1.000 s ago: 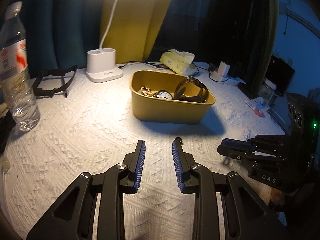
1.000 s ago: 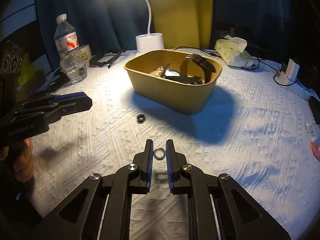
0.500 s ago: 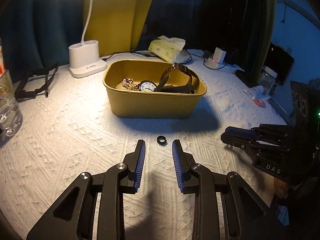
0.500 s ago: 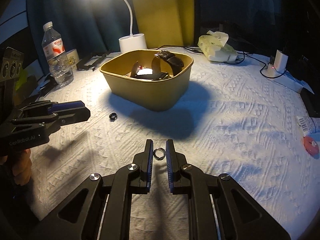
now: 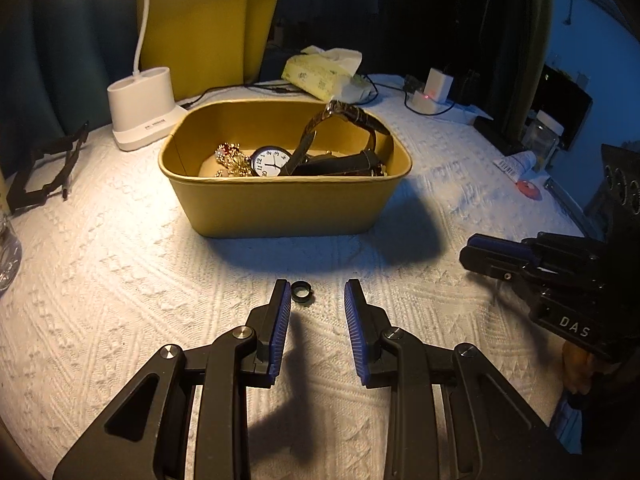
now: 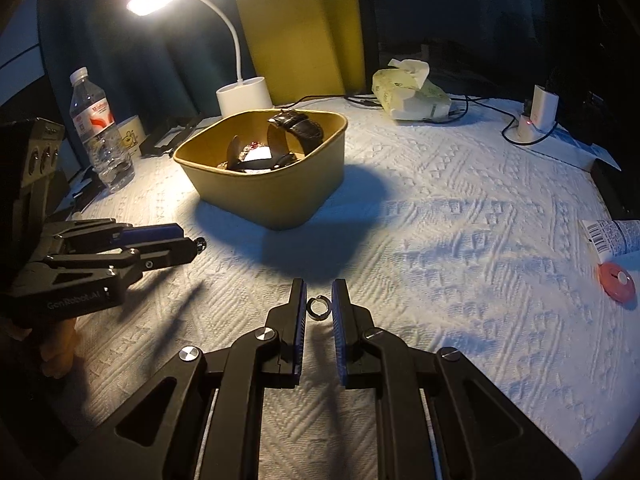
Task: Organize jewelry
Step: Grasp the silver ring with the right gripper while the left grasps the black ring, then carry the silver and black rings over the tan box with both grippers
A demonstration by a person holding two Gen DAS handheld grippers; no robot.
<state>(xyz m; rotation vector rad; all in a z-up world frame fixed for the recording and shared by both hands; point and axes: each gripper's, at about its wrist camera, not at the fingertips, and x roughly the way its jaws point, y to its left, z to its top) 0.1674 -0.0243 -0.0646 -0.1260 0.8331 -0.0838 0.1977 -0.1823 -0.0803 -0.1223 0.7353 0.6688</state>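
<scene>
A tan box stands on the white cloth and holds watches and gold jewelry; it also shows in the right wrist view. A small black ring lies on the cloth between the tips of my open left gripper, nearer the left finger. My right gripper is shut on a silver ring, held above the cloth. The right gripper appears at the right of the left wrist view; the left gripper shows at the left of the right wrist view.
A white desk lamp base, tissue pack, charger and black stand sit behind the box. A water bottle is at far left. A pink round item and a tube lie at right.
My left gripper has moved forward and down, so the black ring now lies between its tips. My right gripper has kept its hold on the silver ring while shifting right.
</scene>
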